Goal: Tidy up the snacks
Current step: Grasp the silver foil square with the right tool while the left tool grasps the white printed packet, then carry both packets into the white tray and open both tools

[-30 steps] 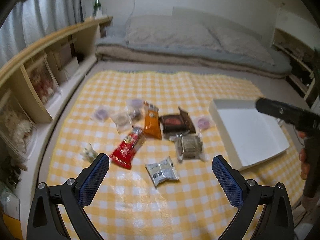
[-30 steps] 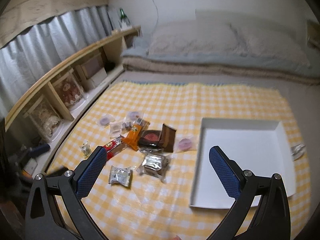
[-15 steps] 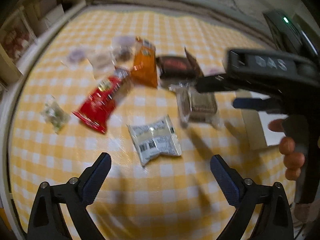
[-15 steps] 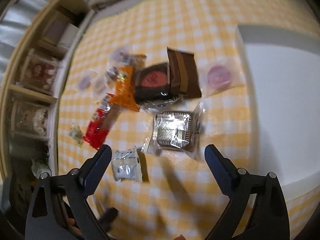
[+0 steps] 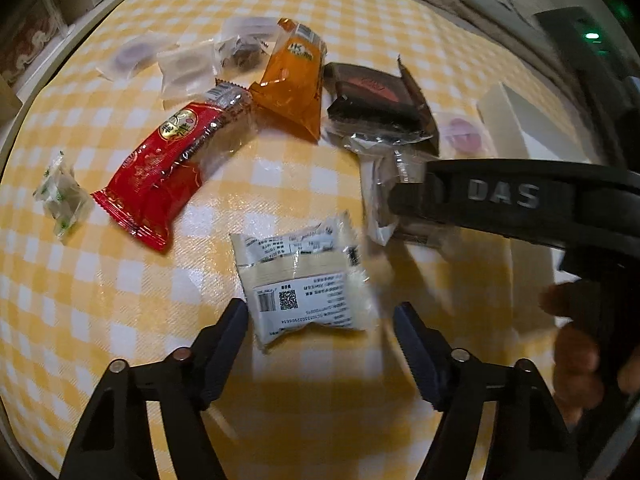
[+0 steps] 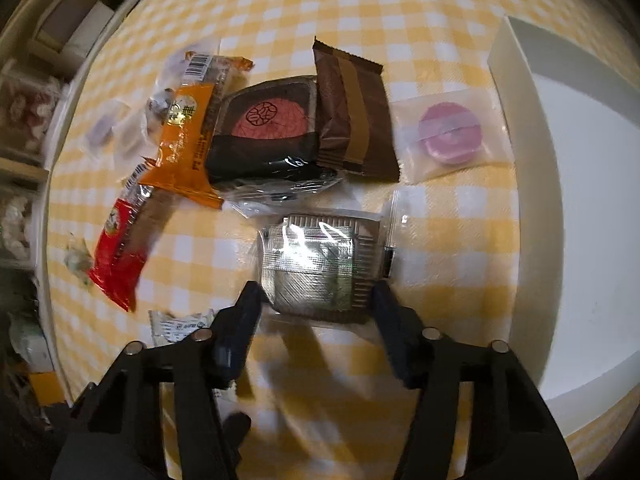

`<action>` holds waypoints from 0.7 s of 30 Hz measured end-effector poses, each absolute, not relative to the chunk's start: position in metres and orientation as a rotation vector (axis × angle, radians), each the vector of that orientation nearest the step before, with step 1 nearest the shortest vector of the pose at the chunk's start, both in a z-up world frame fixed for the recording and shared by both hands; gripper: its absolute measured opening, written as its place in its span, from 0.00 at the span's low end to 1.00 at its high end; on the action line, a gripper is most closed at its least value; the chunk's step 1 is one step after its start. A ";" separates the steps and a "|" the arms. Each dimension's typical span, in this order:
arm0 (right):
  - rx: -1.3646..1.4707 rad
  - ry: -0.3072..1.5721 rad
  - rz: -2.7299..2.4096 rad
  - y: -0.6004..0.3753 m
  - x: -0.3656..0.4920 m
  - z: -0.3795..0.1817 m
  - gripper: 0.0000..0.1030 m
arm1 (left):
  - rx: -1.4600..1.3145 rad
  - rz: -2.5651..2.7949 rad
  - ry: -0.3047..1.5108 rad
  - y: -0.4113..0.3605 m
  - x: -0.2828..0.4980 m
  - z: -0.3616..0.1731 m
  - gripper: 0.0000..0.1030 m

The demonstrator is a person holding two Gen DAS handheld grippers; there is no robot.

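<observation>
Snacks lie on a yellow checked cloth [image 5: 120,320]. My left gripper [image 5: 322,312] points down over a white printed packet [image 5: 304,280]. Its jaws are closing with the packet between them, and the right pad still stands clear. My right gripper [image 6: 318,292] points straight down over a clear-wrapped square cake [image 6: 320,264]. Its jaws are closing too, with the fingertips at the cake's two sides. The white tray [image 6: 580,200] lies just right of the cake. In the left wrist view the right tool's black body [image 5: 500,196] hides part of that cake.
Further back lie a red packet [image 5: 160,164], an orange packet [image 5: 294,88], a dark boxed cake [image 6: 268,132], a brown wrapper [image 6: 352,116] and a pink round sweet [image 6: 448,132]. A small green-white candy [image 5: 60,196] sits far left. Shelves run along the cloth's left edge.
Both grippers have dropped close to the cloth and tipped downward. Their jaws have narrowed, the left around the white packet, the right around the clear-wrapped cake.
</observation>
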State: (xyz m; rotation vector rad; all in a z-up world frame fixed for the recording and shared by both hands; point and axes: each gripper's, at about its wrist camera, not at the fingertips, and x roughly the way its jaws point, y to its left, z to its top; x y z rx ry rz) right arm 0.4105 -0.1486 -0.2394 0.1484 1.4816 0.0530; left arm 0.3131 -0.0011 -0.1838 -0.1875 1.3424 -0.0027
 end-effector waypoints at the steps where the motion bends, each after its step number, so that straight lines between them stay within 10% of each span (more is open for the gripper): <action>1: 0.151 1.480 0.056 -0.149 0.410 -0.240 0.54 | -0.186 0.005 1.349 -0.002 0.314 -0.186 0.62; 8: 0.153 1.446 0.083 -0.154 0.405 -0.236 0.51 | -0.217 0.042 1.330 0.002 0.316 -0.186 0.41; 11: 0.163 1.434 0.093 -0.157 0.403 -0.230 0.50 | -0.236 0.030 1.314 0.006 0.314 -0.178 0.01; 21: 0.151 1.336 0.129 -0.154 0.392 -0.194 0.50 | -0.347 0.017 1.230 0.037 0.306 -0.146 0.07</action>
